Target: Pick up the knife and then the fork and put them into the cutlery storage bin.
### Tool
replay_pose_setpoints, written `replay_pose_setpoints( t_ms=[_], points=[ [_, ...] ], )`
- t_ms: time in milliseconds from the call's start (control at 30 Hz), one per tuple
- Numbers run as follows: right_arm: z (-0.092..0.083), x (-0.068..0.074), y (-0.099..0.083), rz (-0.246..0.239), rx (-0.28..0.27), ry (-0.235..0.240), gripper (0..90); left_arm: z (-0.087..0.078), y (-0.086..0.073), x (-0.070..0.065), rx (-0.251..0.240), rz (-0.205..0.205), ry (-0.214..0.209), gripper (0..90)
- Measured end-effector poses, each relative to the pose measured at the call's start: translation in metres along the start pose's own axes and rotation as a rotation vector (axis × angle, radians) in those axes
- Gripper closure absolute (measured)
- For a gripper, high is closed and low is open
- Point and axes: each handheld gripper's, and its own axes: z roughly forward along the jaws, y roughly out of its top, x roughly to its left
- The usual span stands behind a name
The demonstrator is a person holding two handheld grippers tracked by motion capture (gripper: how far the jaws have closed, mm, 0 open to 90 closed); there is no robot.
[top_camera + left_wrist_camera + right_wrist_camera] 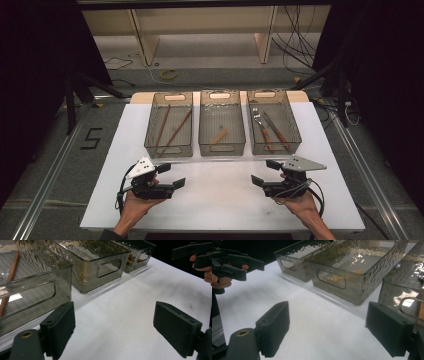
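Three smoky clear bins stand in a row at the back of the white table [220, 195]. The left bin [169, 124] holds two brown chopsticks [176, 131]. A small wooden utensil [219, 136] lies in the middle bin [222, 123]. In the right bin [273, 122] are a fork and a knife with wooden handles [270, 131]. My left gripper [171, 176] is held open near the front left of the table, nothing between its jaws. My right gripper [265, 172] is open at the front right, also empty. In the left gripper view the left bin [32, 287] is close ahead.
The table's front half between my two hands is bare white surface. A wooden shelf frame [200, 30], cables and a yellow tape roll [169, 74] lie on the floor beyond the table. Metal rails [50, 170] run along both sides.
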Motion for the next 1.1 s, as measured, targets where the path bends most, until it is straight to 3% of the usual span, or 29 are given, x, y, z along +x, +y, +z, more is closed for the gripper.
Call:
replay_pose_setpoints(
  t_ms=[500, 1100],
  points=[
    [-0.007, -0.001, -0.014, 0.015, 0.01, -0.022, 20.0, 0.0, -0.001, -0.002, 0.005, 0.005, -0.012, 17.2],
    [-0.006, -0.002, -0.015, 0.014, 0.017, -0.027, 20.0, 0.0, -0.001, -0.002, 0.005, 0.004, -0.008, 17.3]
  ],
)
